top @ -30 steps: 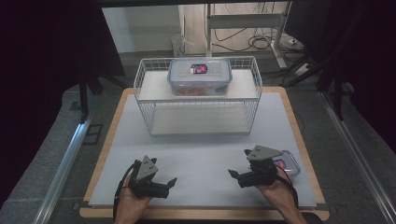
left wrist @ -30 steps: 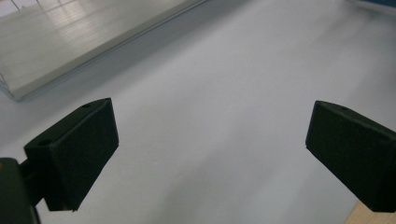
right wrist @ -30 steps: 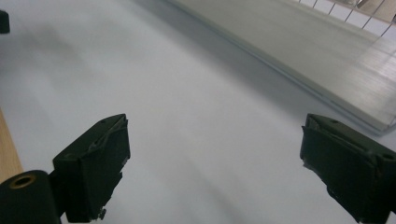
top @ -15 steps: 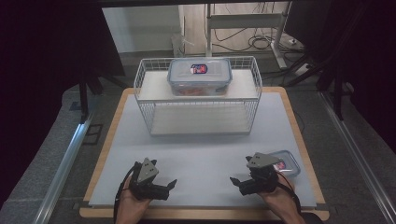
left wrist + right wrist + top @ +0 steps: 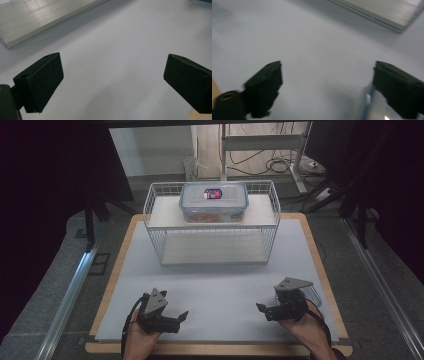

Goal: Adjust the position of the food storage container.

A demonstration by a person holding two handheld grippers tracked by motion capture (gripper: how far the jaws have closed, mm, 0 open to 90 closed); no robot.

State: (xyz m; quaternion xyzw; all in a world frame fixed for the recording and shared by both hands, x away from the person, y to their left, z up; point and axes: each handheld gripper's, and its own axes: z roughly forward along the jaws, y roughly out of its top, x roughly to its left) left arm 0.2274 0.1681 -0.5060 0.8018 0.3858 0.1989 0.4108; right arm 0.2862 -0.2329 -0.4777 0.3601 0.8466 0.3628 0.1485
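From the high view, the right gripper [image 5: 265,310] has drawn a little nearer the table's front edge than it was a second ago, its jaws pointing toward the middle of the white mat [image 5: 220,285], and the small clear container [image 5: 311,294] lies just behind its body rather than ahead of the jaws; the left gripper [image 5: 181,319] sits as it did, jaws apart over bare mat. The wire rack [image 5: 212,227] with the lidded box [image 5: 214,201] on its upper shelf stands well beyond both. In the left gripper view the left gripper [image 5: 112,80] holds its jaws wide with nothing between them, and the rack's lower shelf [image 5: 45,17] lies far ahead to the left. In the right gripper view the right gripper [image 5: 327,87] has jaws that have just been closing a little yet stand apart on empty mat, while the clear container's rim [image 5: 368,105] sits just inside the right-hand jaw. I judge the container is not yet gripped.
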